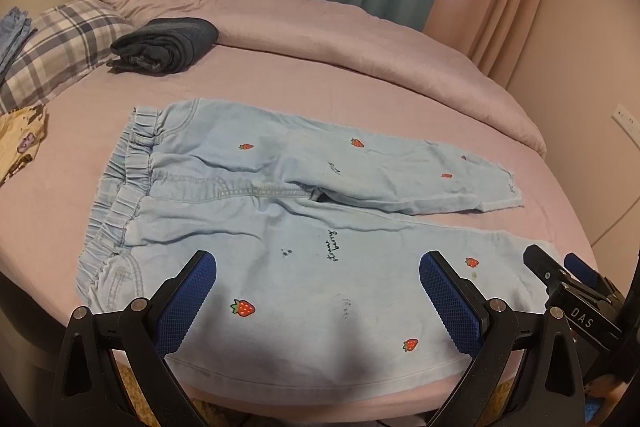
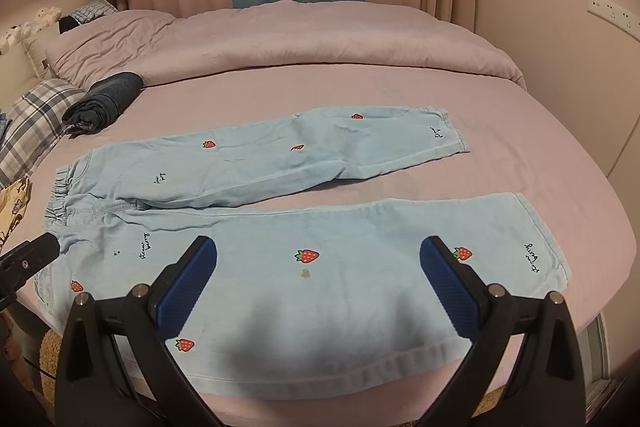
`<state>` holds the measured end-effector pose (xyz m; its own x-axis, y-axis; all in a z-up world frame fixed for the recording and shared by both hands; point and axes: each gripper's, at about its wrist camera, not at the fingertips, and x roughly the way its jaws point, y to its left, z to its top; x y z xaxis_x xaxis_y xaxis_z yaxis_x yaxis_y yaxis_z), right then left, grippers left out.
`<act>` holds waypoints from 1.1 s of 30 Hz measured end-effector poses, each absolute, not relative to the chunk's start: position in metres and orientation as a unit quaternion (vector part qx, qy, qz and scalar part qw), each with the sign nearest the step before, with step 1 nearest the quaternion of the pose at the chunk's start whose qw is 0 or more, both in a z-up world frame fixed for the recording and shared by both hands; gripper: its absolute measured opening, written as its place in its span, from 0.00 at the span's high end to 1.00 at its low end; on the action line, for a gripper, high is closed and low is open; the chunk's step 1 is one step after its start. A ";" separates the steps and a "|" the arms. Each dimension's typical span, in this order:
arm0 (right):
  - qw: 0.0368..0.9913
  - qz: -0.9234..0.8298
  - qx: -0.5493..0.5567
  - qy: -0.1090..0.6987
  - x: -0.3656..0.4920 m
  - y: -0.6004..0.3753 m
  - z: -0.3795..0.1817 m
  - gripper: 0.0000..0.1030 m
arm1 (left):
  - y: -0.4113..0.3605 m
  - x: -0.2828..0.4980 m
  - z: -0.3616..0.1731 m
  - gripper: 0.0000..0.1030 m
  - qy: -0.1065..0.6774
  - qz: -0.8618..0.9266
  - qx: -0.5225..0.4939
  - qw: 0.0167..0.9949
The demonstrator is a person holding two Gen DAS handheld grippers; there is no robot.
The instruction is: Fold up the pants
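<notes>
Light blue pants (image 1: pixel 248 211) with red strawberry prints lie flat and spread out on the pink bed sheet, waistband to the left, both legs stretched to the right. They also show in the right wrist view (image 2: pixel 320 227). My left gripper (image 1: pixel 318 283) is open and empty, hovering over the near leg close to the waist. My right gripper (image 2: pixel 318 279) is open and empty over the near leg toward the cuff. The right gripper's body also shows in the left wrist view (image 1: pixel 568 287), at the right.
A folded dark garment (image 1: pixel 168 45) lies at the back left next to a plaid pillow (image 1: pixel 60 43). A bunched pink duvet (image 1: pixel 360 39) runs along the far side. A yellow patterned cloth (image 1: pixel 20 143) lies at the left. The bed's front edge (image 1: pixel 320 391) is just under my grippers.
</notes>
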<state>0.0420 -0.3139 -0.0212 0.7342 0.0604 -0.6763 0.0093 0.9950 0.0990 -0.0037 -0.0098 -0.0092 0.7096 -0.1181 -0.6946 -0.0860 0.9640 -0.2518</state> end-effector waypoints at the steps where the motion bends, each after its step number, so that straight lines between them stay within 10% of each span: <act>1: 0.930 0.014 0.047 0.364 0.042 -0.313 -0.021 0.01 | -0.010 -0.003 -0.009 0.01 0.381 -0.009 -0.134 0.915; 33: 0.926 0.016 0.036 0.375 0.047 -0.305 -0.026 0.01 | -0.005 0.006 -0.019 0.01 0.404 0.003 -0.133 0.905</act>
<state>0.0470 -0.3051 -0.0258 0.7184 0.0556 -0.6934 -0.0020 0.9970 0.0779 0.0057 -0.0049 -0.0193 0.6732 -0.1023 -0.7324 -0.1128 0.9646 -0.2384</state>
